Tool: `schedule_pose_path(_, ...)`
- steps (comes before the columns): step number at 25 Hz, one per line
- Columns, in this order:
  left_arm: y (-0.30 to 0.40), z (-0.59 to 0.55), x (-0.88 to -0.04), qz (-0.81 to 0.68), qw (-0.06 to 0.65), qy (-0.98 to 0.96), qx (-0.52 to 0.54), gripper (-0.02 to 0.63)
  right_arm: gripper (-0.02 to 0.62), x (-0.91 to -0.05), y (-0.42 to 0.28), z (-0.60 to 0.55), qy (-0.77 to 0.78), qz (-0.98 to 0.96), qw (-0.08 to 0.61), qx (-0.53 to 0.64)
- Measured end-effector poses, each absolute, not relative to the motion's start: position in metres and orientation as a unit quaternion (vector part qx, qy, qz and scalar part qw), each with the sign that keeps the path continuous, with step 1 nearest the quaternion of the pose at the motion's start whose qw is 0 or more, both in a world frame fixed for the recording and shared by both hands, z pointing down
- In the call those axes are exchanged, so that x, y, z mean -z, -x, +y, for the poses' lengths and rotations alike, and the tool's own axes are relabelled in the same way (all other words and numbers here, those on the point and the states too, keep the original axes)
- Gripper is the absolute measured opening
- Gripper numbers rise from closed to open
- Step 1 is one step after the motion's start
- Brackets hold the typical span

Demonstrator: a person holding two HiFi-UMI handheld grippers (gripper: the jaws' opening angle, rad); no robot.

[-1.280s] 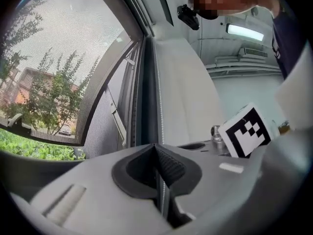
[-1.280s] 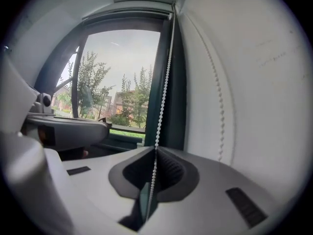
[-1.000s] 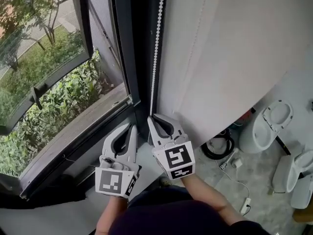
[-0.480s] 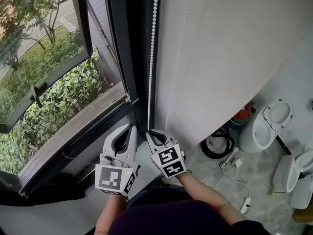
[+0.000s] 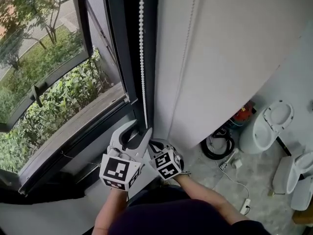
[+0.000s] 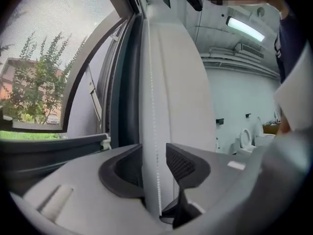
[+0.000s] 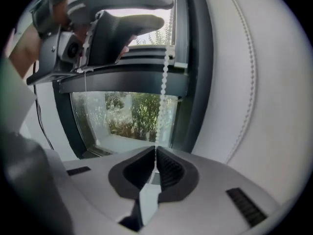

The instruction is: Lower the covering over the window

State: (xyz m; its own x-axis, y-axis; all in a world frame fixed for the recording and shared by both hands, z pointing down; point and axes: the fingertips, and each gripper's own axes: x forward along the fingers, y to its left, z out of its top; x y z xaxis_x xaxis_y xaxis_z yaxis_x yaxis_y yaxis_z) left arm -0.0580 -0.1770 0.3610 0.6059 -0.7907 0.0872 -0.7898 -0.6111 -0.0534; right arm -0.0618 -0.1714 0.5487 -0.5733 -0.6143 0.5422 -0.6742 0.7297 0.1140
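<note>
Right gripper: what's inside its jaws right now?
The white bead chain runs down into the right gripper, whose jaws are shut on it. The stretch clamped between the pads is covered, so its beads there cannot be seen.

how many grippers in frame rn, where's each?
2. Left gripper at the chain by the window frame, jaws just opened, chain between them. Right gripper just below, shut on the chain.
</note>
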Motion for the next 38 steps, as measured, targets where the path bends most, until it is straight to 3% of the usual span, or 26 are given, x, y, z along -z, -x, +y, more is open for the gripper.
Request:
schedule_pose_path(7, 0.047, -0.185, -0.336, 0.431, 0.029, 0.901, 0.038, 0.15, 0.02, -0.55, 0.066, -0.169, -0.356, -0.889, 0.286, -0.045)
schedule_pose_path(13, 0.048, -0.186, -0.331, 0.438, 0.026, 0.898, 0.029, 0.02, 0.02, -0.549, 0.066, -0.169, -0.354, -0.889, 0.285, -0.044)
schedule_pose_path(23, 0.047, -0.185, -0.331, 0.428, 0.029, 0.903, 0.02, 0.011, 0.021, -0.552, 0.068, -0.166, -0.324, -0.901, 0.285, -0.048)
schedule_pose_path(24, 0.048, -0.185, -0.331, 0.429, 0.031, 0.903, 0.02, 0.011, 0.049, -0.549, 0.067, -0.164, -0.317, -0.904, 0.279, -0.055)
schedule_pose_path(25, 0.05, -0.185, -0.333, 0.429, 0.03, 0.902, 0.022, 0.011, 0.08, -0.546, 0.065, -0.163, -0.313, -0.908, 0.27, -0.062)
schedule_pose_path(38, 0.054, -0.179, -0.453, 0.411, -0.074, 0.905, 0.086, 0.011, 0.08, -0.441, 0.02, -0.156, -0.345, -0.926, 0.14, -0.057)
